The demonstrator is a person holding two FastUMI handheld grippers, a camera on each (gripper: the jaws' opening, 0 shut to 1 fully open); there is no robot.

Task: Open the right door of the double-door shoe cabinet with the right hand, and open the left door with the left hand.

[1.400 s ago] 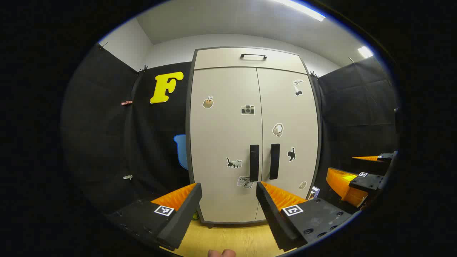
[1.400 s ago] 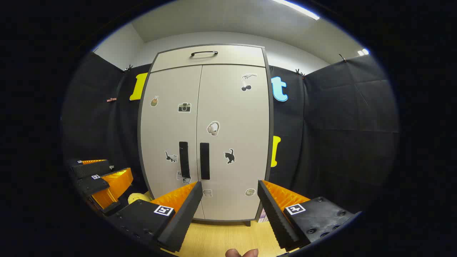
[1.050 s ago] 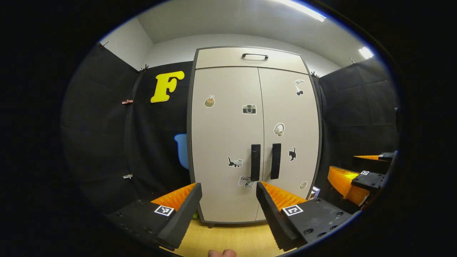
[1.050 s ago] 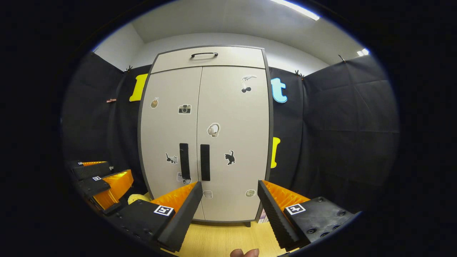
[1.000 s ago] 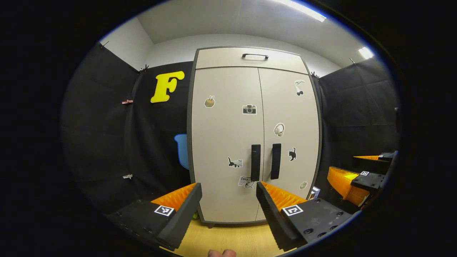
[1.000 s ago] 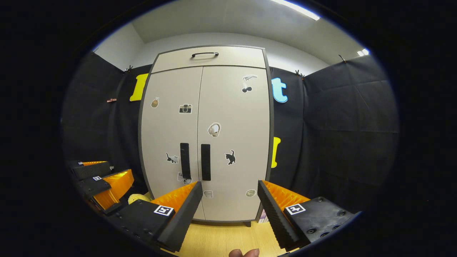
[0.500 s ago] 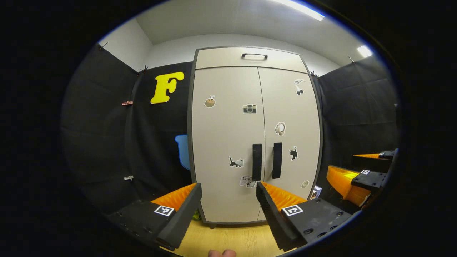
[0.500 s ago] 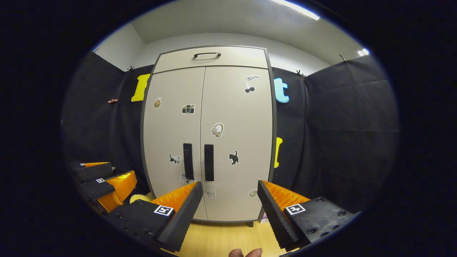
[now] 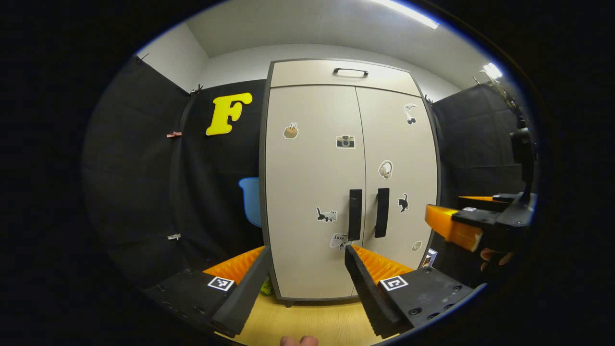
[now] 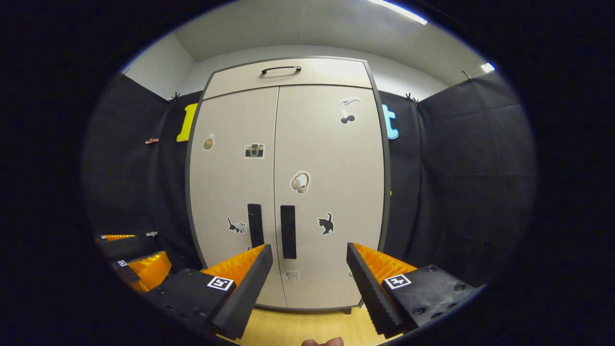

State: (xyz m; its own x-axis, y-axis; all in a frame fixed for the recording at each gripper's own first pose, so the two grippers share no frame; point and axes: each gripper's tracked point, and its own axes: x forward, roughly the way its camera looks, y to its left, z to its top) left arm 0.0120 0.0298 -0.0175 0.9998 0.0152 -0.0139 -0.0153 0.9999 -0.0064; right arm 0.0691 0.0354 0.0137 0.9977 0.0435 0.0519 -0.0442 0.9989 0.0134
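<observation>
The shoe cabinet (image 10: 288, 182) stands on the floor with both doors closed, its right door handle (image 10: 288, 231) untouched. Before it, level and apart from it, the right tongs (image 10: 307, 283) and left tongs (image 9: 307, 283) gape open, holding nothing.

In the left gripper view, low between the jaws: pale wooden floor (image 9: 312, 322). Just inside the left-hand jaw's tip, a small yellow-green object (image 9: 265, 288), too small to identify. Past the right-hand jaw's tip, a small box (image 9: 429, 258) on the floor. Above the gap between the jaws: grey cat sticker (image 9: 326, 215), camera sticker (image 9: 345, 142), headphones sticker (image 9: 385, 169), black cat sticker (image 9: 402, 203), cherry sticker (image 9: 410, 113). Far above the left-hand jaw, black cloth wall (image 9: 139, 182) with a reddish clip (image 9: 173, 134) and a white clip (image 9: 173, 236). Overhead, ceiling light strip (image 9: 408, 12).
</observation>
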